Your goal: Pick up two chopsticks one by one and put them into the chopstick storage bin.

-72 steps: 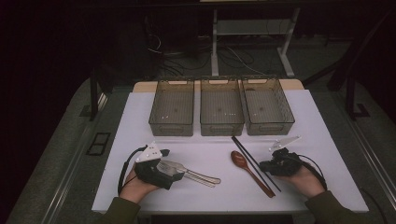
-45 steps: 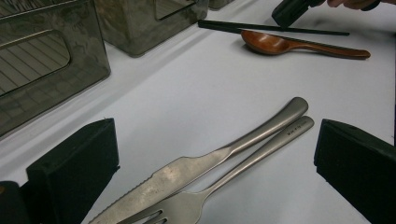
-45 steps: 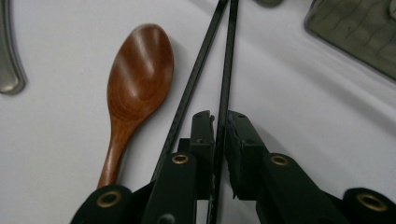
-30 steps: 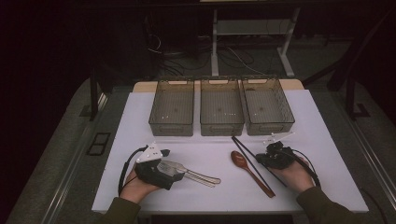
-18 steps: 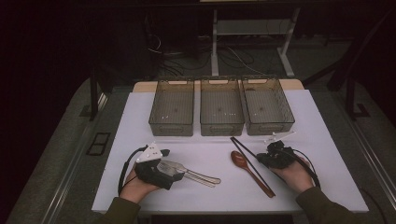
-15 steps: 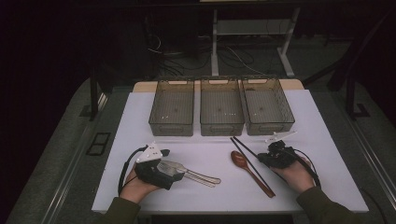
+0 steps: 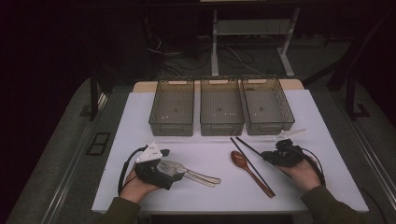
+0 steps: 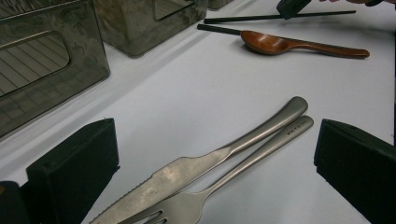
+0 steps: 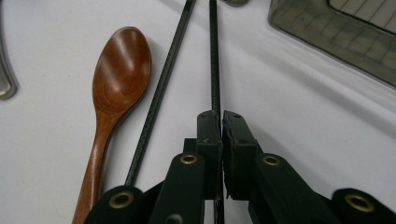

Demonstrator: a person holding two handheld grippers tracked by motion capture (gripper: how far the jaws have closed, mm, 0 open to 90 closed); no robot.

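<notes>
black chopstick sits pinched between the two jaws of the right gripper, which press together on it with no gap showing; grip lands partway along the stick, the long free end running toward the top of the right gripper view. second chopstick lies loose just beside it, angled slightly away, close beside the wooden spoon without being gripped. in the high view the right gripper rests low at the right of the table, in front of the rightmost of three bins. my read: one stick is being taken singly, probably for sorting into a bin, and the low flat grip suits a thin thing lying on the surface.

left gripper waits with jaws spread wide, nothing pressed, the knife and fork lying between them on the table. in the high view it sits at lower left, hand resting on the surface; seems parked until its turn.

the held stick: thin, straight, matte black, fine ribbed texture toward the far end, square-ish in section as far as i can tell. whether it has left the table surface i cannot tell. spoon is reddish-brown, glossy bowl facing up. bins are smoky translucent plastic, all three look empty, set side by side in the upper middle of the high view.
</notes>
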